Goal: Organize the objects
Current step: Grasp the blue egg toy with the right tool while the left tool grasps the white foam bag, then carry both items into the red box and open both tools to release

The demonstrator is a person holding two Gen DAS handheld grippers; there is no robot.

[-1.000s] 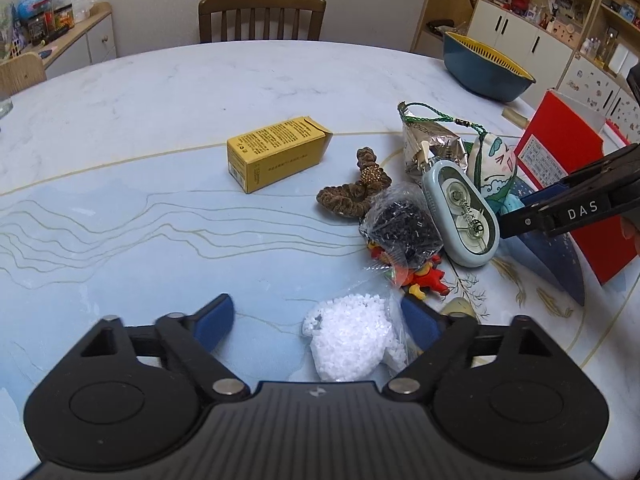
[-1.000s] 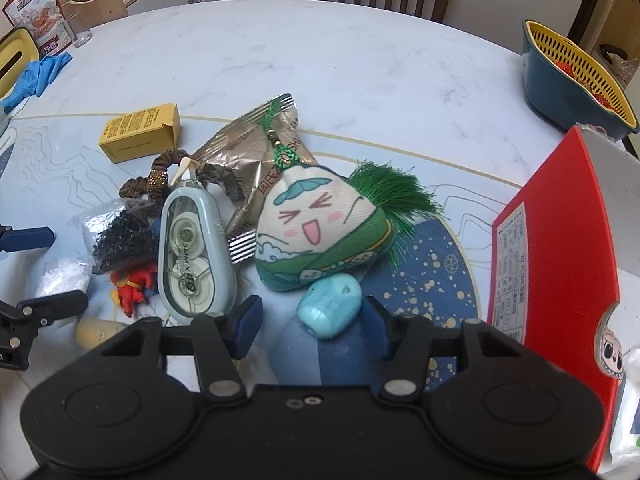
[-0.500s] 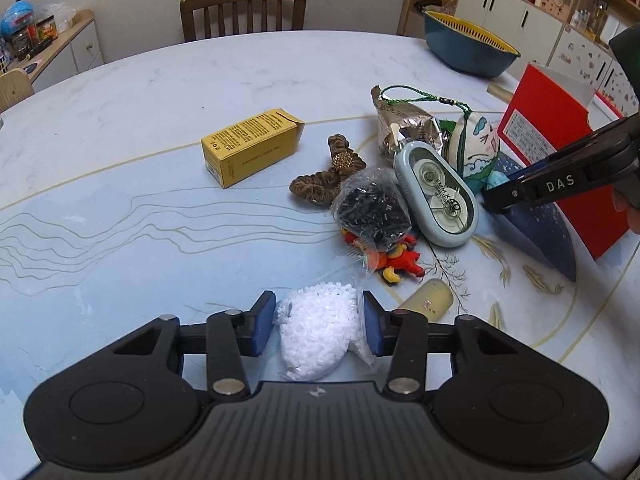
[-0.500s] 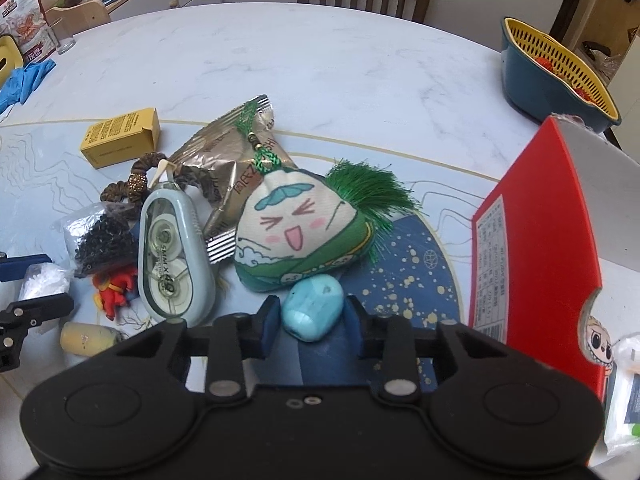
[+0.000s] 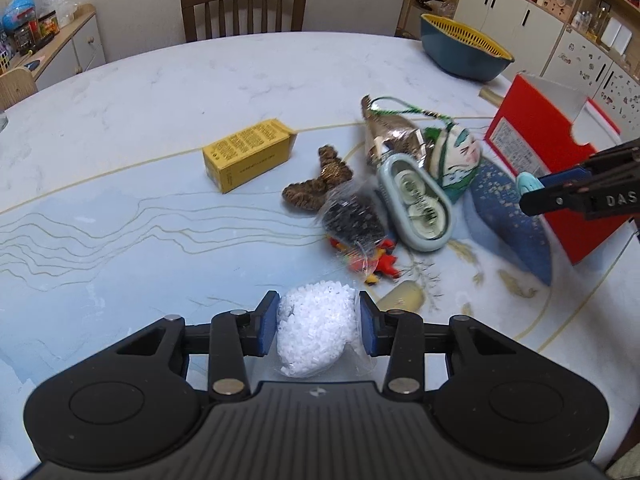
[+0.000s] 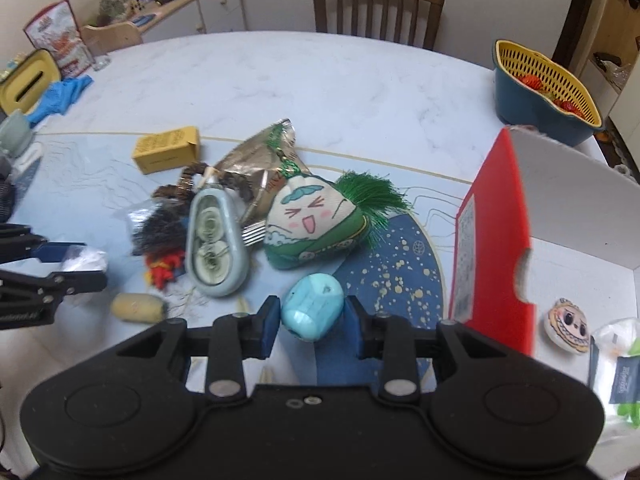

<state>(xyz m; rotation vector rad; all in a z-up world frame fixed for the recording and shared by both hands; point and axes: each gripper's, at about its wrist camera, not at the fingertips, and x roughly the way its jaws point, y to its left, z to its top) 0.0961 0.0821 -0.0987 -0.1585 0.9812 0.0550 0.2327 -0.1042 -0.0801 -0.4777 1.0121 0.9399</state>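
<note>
While its blue pads press in from both sides, the left gripper [image 5: 319, 328] has just closed on a clear bag of white beads [image 5: 316, 332], lumpy and soft, at the near edge of the table [image 5: 160, 92]. Off to the side, the right gripper [image 6: 310, 326] has likewise just closed, pinching a smooth pale-blue egg-shaped case [image 6: 313, 307] beside the open red box [image 6: 500, 240]. Between the two lies one heap: one glossy oval tape dispenser [image 5: 416, 206], one stuffed cloth toy [image 6: 316, 220] with a green tassel, one crinkled foil packet [image 5: 390, 136], one clear bag of black beads [image 5: 352, 220], one knobbly brown scrunchie [image 5: 320, 184] and one small red figure [image 6: 162, 268]. One yellow cardboard carton [image 5: 248, 154] sits apart, and a single blue-and-yellow basket [image 6: 540, 96] stands far back.
</note>
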